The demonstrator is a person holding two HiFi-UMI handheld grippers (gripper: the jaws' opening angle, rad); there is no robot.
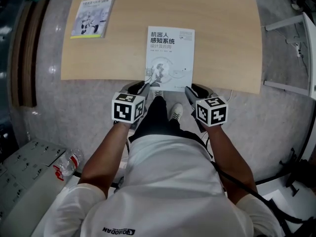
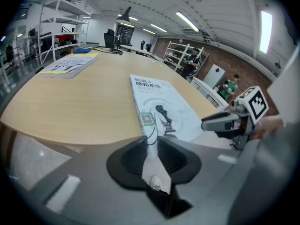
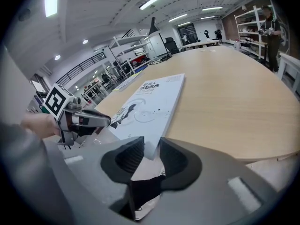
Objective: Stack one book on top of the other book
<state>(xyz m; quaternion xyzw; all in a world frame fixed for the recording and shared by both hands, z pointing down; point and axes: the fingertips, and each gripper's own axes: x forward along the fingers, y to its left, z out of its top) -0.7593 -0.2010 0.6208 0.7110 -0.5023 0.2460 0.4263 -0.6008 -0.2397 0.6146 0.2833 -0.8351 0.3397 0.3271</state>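
A white book [image 1: 169,58] lies flat on the wooden table [image 1: 222,38], its near edge sticking out over the table's front edge. My left gripper [image 1: 140,89] is shut on the book's near left corner [image 2: 149,125]. My right gripper [image 1: 190,90] is shut on the near right corner [image 3: 152,144]. In each gripper view the other gripper shows across the book: the right gripper [image 2: 225,122] and the left gripper [image 3: 86,121]. A second book [image 1: 94,19] with a yellow and blue cover lies at the table's far left, and it also shows in the left gripper view, second book [image 2: 70,64].
The table's front edge [image 1: 98,78] runs just ahead of the grippers, with the person's legs and shoes [image 1: 175,112] below it. A plastic bottle [image 1: 69,163] lies on the floor at the lower left. White frames [image 1: 296,43] stand to the right of the table.
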